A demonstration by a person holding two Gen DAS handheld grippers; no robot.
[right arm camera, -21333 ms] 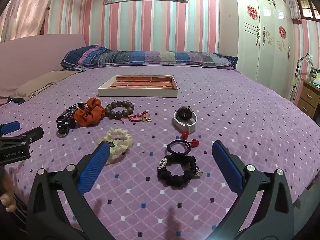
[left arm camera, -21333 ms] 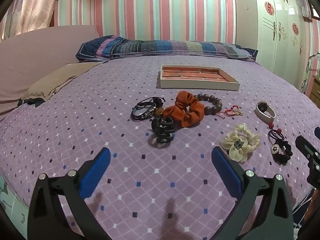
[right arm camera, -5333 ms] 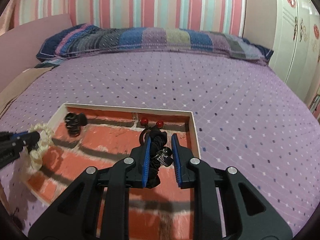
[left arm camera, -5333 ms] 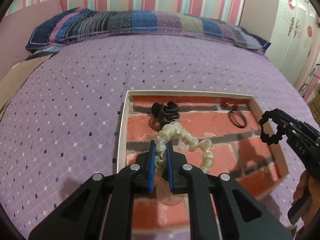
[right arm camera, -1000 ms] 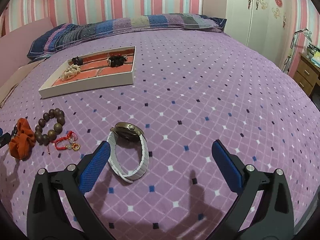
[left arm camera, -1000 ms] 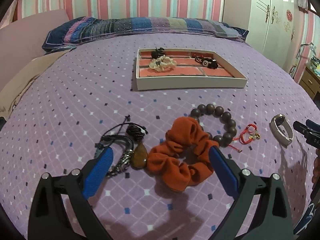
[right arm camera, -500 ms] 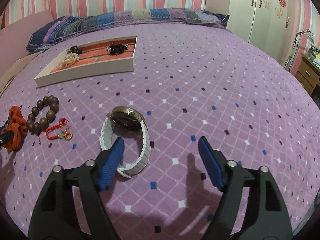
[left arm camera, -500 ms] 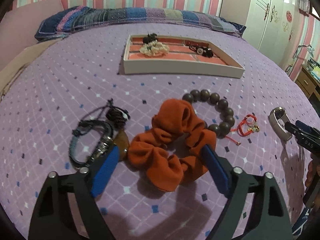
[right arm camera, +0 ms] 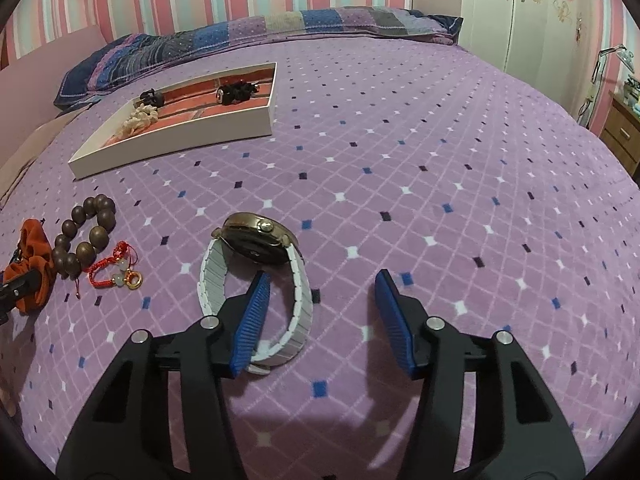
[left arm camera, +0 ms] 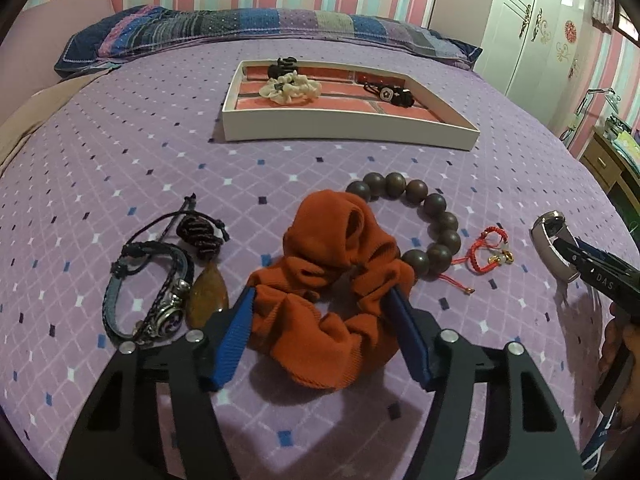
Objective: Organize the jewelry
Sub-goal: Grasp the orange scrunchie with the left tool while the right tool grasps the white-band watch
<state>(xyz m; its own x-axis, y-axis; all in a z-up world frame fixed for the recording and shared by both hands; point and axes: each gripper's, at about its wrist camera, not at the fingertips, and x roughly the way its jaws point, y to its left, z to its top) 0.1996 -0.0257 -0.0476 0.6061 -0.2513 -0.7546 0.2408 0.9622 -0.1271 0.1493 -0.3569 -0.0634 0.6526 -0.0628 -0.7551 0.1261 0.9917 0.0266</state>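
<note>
An orange scrunchie [left arm camera: 328, 280] lies on the purple bedspread between the blue pads of my left gripper [left arm camera: 320, 332]. Its jaws are closing, and the pads reach the scrunchie's sides without squeezing it. A watch with a white band [right arm camera: 256, 240] stands on its side in the right wrist view. My right gripper [right arm camera: 320, 316] is closing too. Its left finger is inside the band's loop and its right finger outside, so one side of the band is between the jaws, untouched. The white tray [left arm camera: 348, 132] sits further back.
A dark bead bracelet [left arm camera: 436, 216] and a red cord bracelet [left arm camera: 488, 252] lie right of the scrunchie. Leather bracelets [left arm camera: 148, 288] and an amber pendant [left arm camera: 206, 300] lie left of it. The tray holds a cream scrunchie [left arm camera: 290, 88], a black hair tie [left arm camera: 394, 94] and a black clip [left arm camera: 282, 66].
Both grippers have come down and narrowed. The left one now flanks the orange scrunchie; the right one's left finger has entered the watch band's loop.
</note>
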